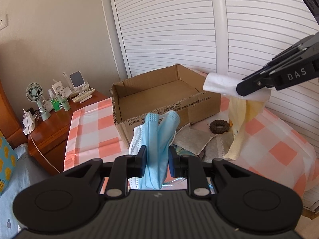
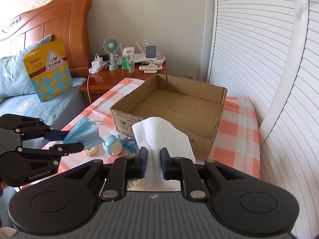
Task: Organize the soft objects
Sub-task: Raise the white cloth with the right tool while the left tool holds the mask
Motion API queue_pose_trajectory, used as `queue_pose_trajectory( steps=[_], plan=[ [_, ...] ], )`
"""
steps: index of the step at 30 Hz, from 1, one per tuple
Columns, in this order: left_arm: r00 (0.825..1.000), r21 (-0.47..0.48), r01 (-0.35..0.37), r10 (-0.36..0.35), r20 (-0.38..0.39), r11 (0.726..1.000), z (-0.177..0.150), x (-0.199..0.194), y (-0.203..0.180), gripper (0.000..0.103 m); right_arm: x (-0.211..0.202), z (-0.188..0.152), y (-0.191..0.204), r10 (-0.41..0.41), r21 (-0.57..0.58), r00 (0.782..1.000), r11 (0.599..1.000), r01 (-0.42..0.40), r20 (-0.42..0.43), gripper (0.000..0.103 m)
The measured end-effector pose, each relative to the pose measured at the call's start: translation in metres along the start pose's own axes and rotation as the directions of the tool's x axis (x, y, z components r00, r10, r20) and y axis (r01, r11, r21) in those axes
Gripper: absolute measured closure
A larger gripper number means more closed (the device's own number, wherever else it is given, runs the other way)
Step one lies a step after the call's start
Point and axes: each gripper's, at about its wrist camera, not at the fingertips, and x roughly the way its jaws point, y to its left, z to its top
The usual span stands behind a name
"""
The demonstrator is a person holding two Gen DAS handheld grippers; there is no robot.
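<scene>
Over the checked tablecloth [image 2: 235,123], just short of the empty cardboard box [image 2: 179,107]: left gripper [image 1: 156,157] clamped on a blue face mask [image 1: 157,137], right gripper [image 2: 154,162] clamped on a white cloth [image 2: 161,133], with a yellow cloth [image 1: 239,125] hanging under it. All light, limp, no breakage risk; thin fabric can slip, so pinch a bunched fold, not an edge. Hard to tell: whether yellow cloth is actually in the pinch. Pile behind the mask, hair tie [image 1: 219,126] included, is partly hidden.
</scene>
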Motion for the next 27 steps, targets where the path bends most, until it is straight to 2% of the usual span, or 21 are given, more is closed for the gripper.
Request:
queue_pose_trajectory(
  steps=[7,16,17,19,27],
  plan=[
    [1.000,0.003,-0.004,0.004,-0.005,1.000,-0.001,-0.002,0.000,0.083,0.003,-0.006,-0.001,0.022,0.024,0.999,0.999,-0.021,-0.023,0.086],
    [1.000,0.013,0.011,-0.011,-0.008,1.000,-0.001,0.001,-0.002,0.083,-0.013,-0.005,-0.004,0.002,0.020,1.000,1.000,-0.003,0.014,0.086],
    [1.000,0.013,0.012,-0.011,-0.009,1.000,-0.001,0.001,-0.002,0.083,-0.015,-0.006,-0.004,0.010,0.020,1.000,1.000,-0.011,0.019,0.086],
    [1.000,0.015,0.014,-0.013,-0.010,1.000,0.000,0.002,-0.002,0.083,-0.016,-0.007,-0.007,0.025,0.032,0.999,0.999,-0.026,0.021,0.078],
    [1.000,0.036,0.003,-0.003,0.006,0.999,0.011,0.004,-0.003,0.083,0.008,-0.025,-0.003,-0.015,0.012,0.998,1.000,0.016,-0.068,0.080]
  ],
)
